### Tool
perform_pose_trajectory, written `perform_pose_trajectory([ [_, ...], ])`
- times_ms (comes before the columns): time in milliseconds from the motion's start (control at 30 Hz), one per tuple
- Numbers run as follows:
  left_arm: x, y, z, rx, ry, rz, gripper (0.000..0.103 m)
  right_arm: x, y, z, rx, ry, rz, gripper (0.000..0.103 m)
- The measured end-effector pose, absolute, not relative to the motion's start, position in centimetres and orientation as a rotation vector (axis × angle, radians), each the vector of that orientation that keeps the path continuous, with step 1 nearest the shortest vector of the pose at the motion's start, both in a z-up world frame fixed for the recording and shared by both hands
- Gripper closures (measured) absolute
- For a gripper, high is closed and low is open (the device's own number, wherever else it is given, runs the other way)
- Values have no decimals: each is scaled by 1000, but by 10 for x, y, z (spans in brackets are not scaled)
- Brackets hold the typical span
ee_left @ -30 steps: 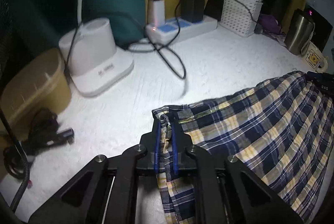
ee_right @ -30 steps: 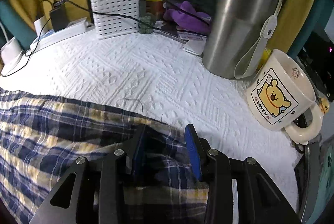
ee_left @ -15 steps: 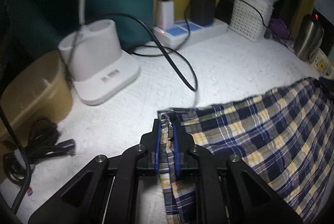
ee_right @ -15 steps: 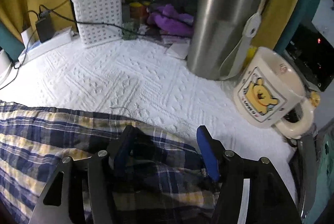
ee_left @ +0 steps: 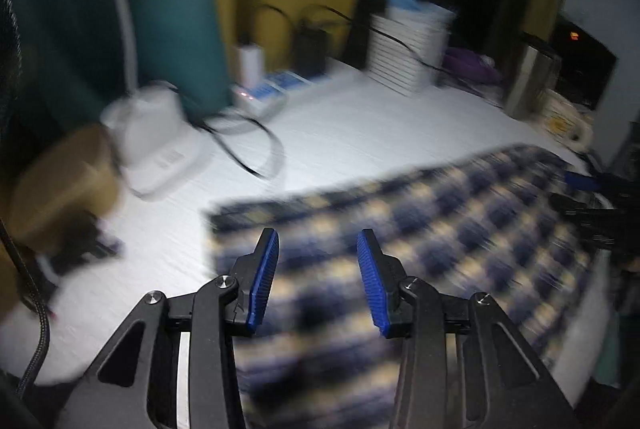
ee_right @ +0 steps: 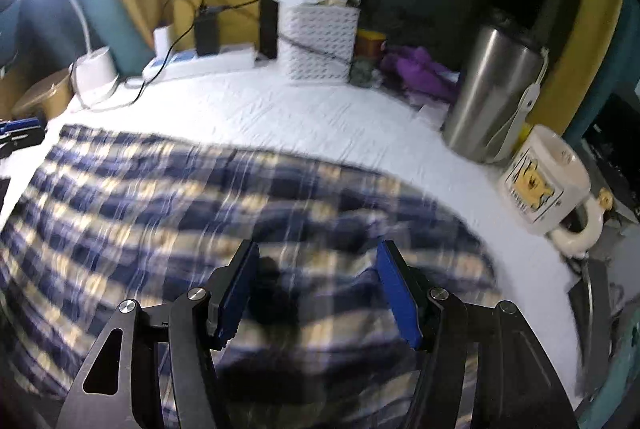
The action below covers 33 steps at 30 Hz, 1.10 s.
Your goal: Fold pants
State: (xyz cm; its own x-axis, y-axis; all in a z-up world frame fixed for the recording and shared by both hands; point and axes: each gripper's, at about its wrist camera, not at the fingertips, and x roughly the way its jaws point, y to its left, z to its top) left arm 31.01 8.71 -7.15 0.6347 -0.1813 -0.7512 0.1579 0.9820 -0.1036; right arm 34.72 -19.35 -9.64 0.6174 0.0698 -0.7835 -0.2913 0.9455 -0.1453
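Since half a second ago the left gripper (ee_left: 318, 271) has released the hem; both sets of jaws now stand wide and empty. Right gripper (ee_right: 318, 287) likewise hovers above the plaid pants (ee_right: 168, 197), laid flat on the tabletop (ee_right: 320, 117), apparently deposited after a fold.

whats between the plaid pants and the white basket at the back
Only bare white bedspread. In the right wrist view the stretch from the far edge of the plaid pants to the white basket holds nothing else.
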Motion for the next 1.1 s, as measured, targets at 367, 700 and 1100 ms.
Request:
perform_pose_trajectory([
  [367,274,41,-106,-39,993,-252,63,321,-213,-114,-308,902,129,40],
  [700,239,9,-92,-62,944,-350,62,281,-183,-95,-237,852,290,40],
  [1100,216,5,-114,-43,994,-330,63,250,-158,-126,-306,903,351,40],
])
